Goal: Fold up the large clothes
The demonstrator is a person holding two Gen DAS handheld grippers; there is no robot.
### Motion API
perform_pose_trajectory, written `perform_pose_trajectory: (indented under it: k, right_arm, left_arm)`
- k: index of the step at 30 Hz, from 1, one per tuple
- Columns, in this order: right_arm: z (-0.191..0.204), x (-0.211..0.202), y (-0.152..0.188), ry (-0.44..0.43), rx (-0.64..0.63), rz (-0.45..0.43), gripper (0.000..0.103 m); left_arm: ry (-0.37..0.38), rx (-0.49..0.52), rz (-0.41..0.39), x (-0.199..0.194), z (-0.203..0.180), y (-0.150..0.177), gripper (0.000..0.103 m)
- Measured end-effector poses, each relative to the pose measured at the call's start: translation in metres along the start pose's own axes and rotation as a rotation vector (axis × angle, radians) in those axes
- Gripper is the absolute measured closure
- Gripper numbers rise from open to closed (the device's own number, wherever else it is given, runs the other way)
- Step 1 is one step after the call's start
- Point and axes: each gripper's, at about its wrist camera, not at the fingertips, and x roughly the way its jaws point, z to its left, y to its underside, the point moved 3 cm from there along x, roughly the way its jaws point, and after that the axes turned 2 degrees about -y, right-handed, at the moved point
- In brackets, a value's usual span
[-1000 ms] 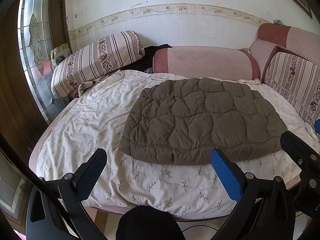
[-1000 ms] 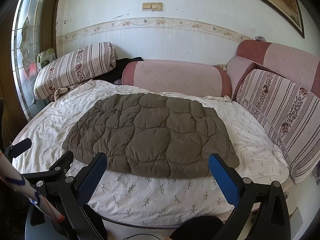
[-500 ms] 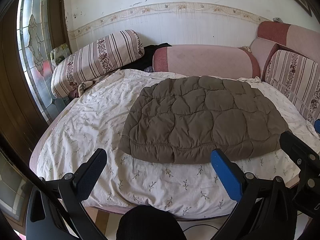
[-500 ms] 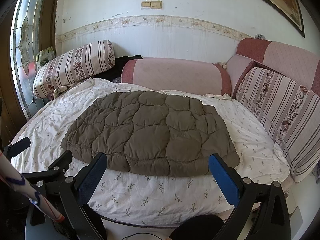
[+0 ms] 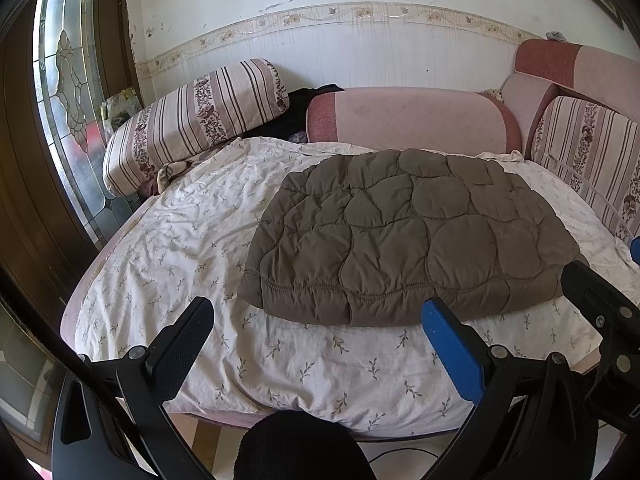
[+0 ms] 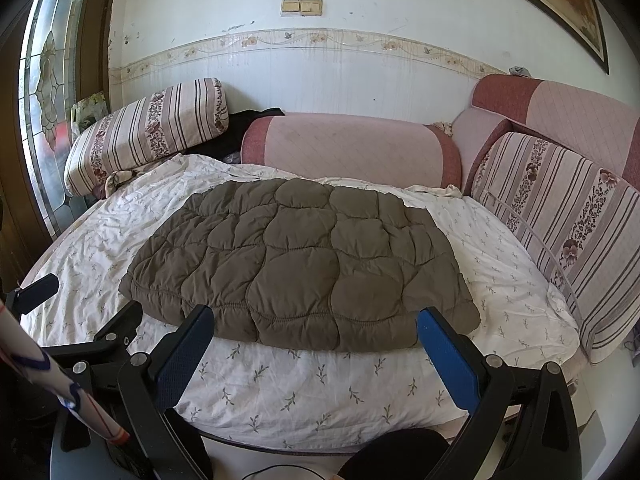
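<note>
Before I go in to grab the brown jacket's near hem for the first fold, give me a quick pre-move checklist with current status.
1. Left gripper open: ok, jaws wide apart and empty.
2. Right gripper open: ok, jaws wide apart and empty.
3. Jacket spread flat on the bedsheet: ok, lying quilted side up.
4. Near hem reachable: ok, it faces both grippers with nothing lying on it.
5. Sleeves tucked in or spread out: cannot tell, none visible from either view.
6. Room for the fold: ok, bare sheet left of the jacket; the striped cushion sits close on the right.
</note>
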Motion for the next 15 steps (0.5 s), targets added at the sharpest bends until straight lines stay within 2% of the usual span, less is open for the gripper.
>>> perform_pose_trajectory:
  k: [10,15]
  right_arm:
    - [0.000,0.001,0.000,0.000,0.001,0.002,0.000]
    - [-0.004,0.004,0.000,0.001,0.016,0.001,0.000]
  left_arm:
    - [0.000,0.003,0.003,0.001,0.001,0.001,0.000]
    - [0.048,-0.030,0.035,0.006,0.019,0.005,0.000]
